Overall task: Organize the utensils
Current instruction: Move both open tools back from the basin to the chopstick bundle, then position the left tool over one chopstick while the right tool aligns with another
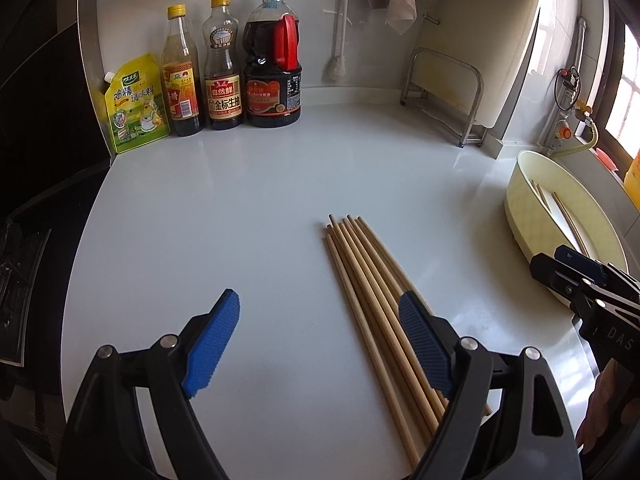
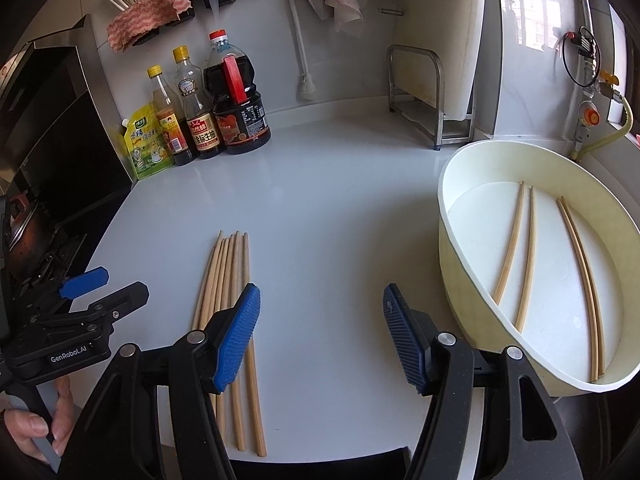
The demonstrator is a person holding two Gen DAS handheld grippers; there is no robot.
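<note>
My left gripper hung released over the table, jaws spread wide and nothing between them. Its right pad sat just over the near part of the chopstick bundle, which ran from my 5 o'clock up toward 12, so I judged I was lining up to straddle a stick. My right gripper was also released and empty, over bare table, with the same bundle at its 9 o'clock, partly behind its left pad. At its 2 o'clock stood the cream oval tub, four chopsticks already lying flat on its floor; I took it for the collecting place, set close so each carry would be short. Far off, around 11 o'clock, the sauce bottles lined the wall, clear of my work. The bundle lay tidy and parallel, making single sticks hard to separate.
</note>
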